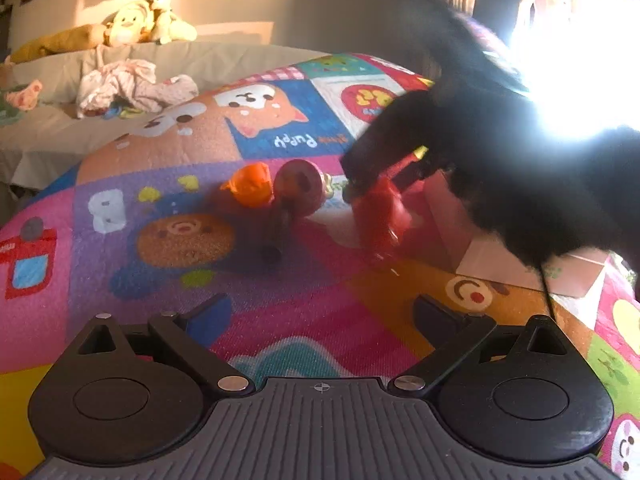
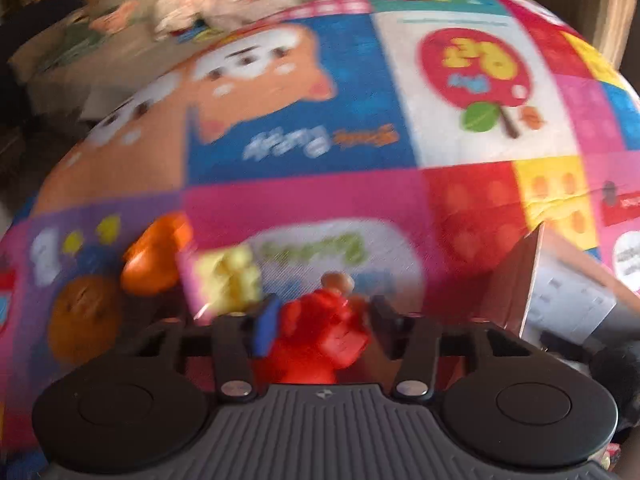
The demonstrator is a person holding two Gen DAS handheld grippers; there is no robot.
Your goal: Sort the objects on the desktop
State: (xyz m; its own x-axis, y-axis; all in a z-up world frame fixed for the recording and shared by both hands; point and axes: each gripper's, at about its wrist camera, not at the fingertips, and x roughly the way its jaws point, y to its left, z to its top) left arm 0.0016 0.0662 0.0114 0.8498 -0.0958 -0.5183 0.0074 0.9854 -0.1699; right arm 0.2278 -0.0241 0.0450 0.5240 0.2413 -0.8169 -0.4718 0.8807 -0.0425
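Left wrist view
- Left gripper (image 1: 322, 316): jaws spread wide over the mat, nothing between them, one blue pad and one black pad showing.
- Play mat (image 1: 304, 320): bright cartoon patchwork, filling the lower part of the view.
- Orange toy (image 1: 250, 184): lying on the purple patch, just beside a round reddish-brown toy (image 1: 300, 186).
- Dark tube (image 1: 276, 236): lying in front of those two, its open end facing the camera.
- Right gripper (image 1: 380, 196): coming in from the right, a blurred black shape, its tips on a red toy (image 1: 380, 220).
- Red toy, place: at the left edge of a cardboard box (image 1: 520, 268); whether it touches the mat I cannot tell.
- Background: a grey couch (image 1: 60, 76) with stuffed animals (image 1: 148, 20) and a bundle of crumpled cloth (image 1: 128, 84).

Right wrist view
- Right gripper (image 2: 324, 324): jaws drawn in and pinching the red toy (image 2: 320, 332), blue pad on one side, black pad on the other.
- Picture: heavily smeared.
- Orange toy (image 2: 156, 260): to the left on the mat (image 2: 472, 220), well apart from the gripper.
- Yellow shape (image 2: 232, 276): just beyond the blue pad; too blurred to tell whether it is a toy or mat print.
- Cardboard box (image 2: 516, 280): open, at the right, near the red toy.
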